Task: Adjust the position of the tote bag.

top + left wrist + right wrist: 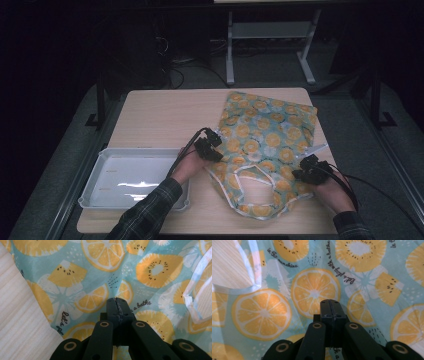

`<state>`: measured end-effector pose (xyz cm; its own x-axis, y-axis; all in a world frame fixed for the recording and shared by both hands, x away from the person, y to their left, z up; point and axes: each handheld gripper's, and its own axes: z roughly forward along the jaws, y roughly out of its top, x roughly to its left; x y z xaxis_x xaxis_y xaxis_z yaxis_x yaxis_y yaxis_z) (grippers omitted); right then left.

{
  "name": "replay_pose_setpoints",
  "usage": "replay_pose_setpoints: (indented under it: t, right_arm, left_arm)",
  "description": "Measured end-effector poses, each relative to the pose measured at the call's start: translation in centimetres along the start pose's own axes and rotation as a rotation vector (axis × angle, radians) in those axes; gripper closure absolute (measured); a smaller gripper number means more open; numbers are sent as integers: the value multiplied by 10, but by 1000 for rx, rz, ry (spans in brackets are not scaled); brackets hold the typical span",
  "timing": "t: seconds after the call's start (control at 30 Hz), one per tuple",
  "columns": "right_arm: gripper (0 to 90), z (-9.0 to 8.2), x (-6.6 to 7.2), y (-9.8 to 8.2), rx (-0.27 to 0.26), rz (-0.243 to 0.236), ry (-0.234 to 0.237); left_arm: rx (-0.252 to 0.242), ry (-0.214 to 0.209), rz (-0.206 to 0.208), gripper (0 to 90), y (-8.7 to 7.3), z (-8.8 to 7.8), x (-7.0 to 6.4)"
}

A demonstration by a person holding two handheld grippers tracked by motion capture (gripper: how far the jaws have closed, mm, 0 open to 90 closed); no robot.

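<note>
Now left tongs (216, 136) closed, right tongs (306, 161) closed, over apron (267, 135).

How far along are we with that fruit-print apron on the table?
Done: the apron lies spread on the table. In hand: left gripper and right gripper are shut, jaws together over the fabric, apparently gripping nothing. Left: any folding; the white tray holds nothing.

Matt printed cloth bag (265, 145) on pale wood-grain table (160, 117)

closed fingers (117, 305), citrus-print bag (100, 277), table (17, 322)
</note>
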<state>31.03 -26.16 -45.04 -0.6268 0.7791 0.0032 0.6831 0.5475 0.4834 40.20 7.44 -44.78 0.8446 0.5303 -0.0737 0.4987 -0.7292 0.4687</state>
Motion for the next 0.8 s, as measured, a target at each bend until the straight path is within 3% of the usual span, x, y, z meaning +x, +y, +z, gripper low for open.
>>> replay_pose_setpoints:
  t: [0.4, 0.8]
  right_arm:
    - [899, -1, 3, -2, 10, -3, 18]
    - [899, -2, 11, -3, 23, -43, 38]
  left_arm:
    - [20, -14, 15, 900, -9, -5, -10]
    - [30, -32, 28, 900, -26, -14, -24]
